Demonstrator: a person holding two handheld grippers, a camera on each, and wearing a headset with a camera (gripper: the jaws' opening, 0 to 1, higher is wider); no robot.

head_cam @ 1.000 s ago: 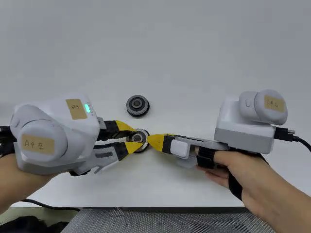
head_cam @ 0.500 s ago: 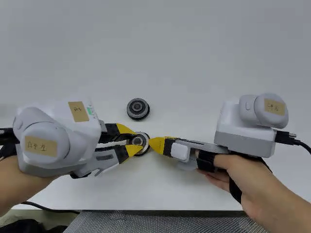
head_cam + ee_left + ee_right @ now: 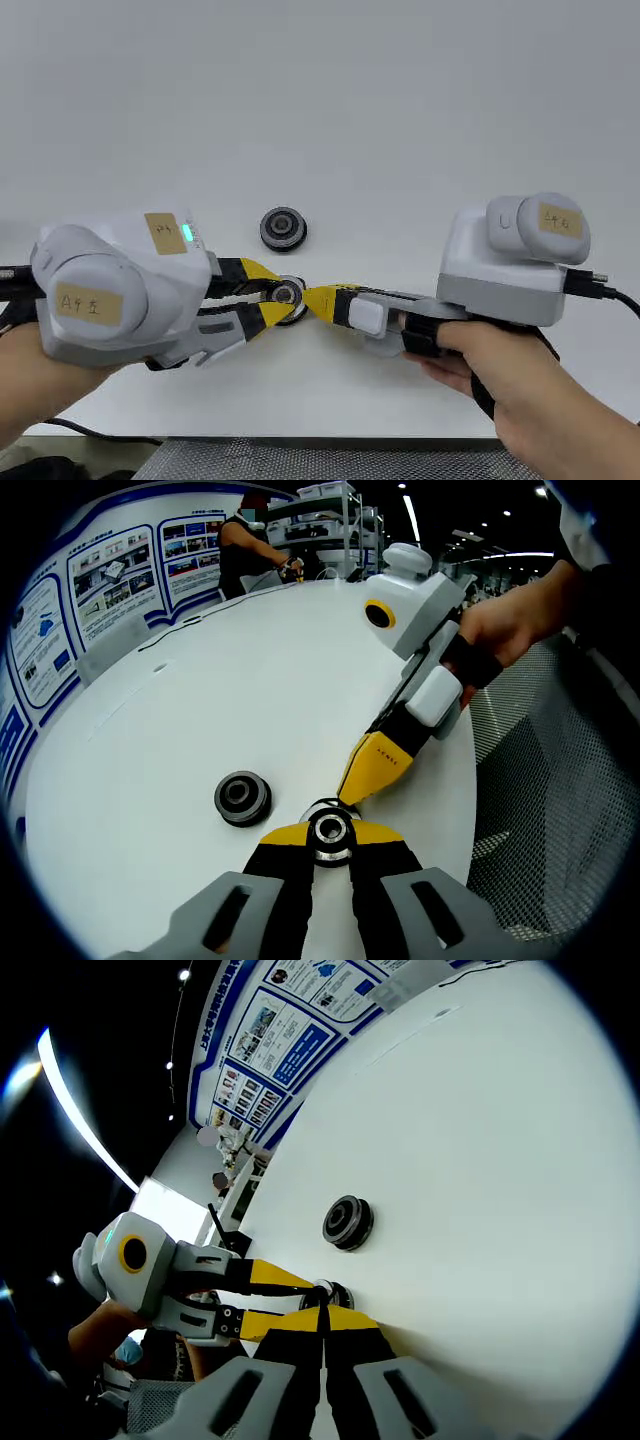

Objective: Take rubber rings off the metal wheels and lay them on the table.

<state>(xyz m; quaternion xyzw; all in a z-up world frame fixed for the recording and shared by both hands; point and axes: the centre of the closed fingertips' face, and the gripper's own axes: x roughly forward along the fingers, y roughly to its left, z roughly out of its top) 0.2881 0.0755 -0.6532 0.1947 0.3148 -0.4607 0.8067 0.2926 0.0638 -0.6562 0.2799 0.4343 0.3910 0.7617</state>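
While clamped, the left gripper (image 3: 272,290) holds one metal wheel (image 3: 291,292) between its yellow-tipped jaws. Right gripper (image 3: 318,297): jaws pressed together, tips touching that wheel's rim from the opposite side. Whether they pinch its rubber ring cannot be told. Second wheel (image 3: 283,228): lies flat on the white table (image 3: 400,150) with a dark ring around it, near the grippers on their far side and touching neither. A hand (image 3: 505,365) grips the right gripper's handle.

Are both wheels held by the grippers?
No, the left gripper holds one wheel, while the far wheel lies alone on the table.
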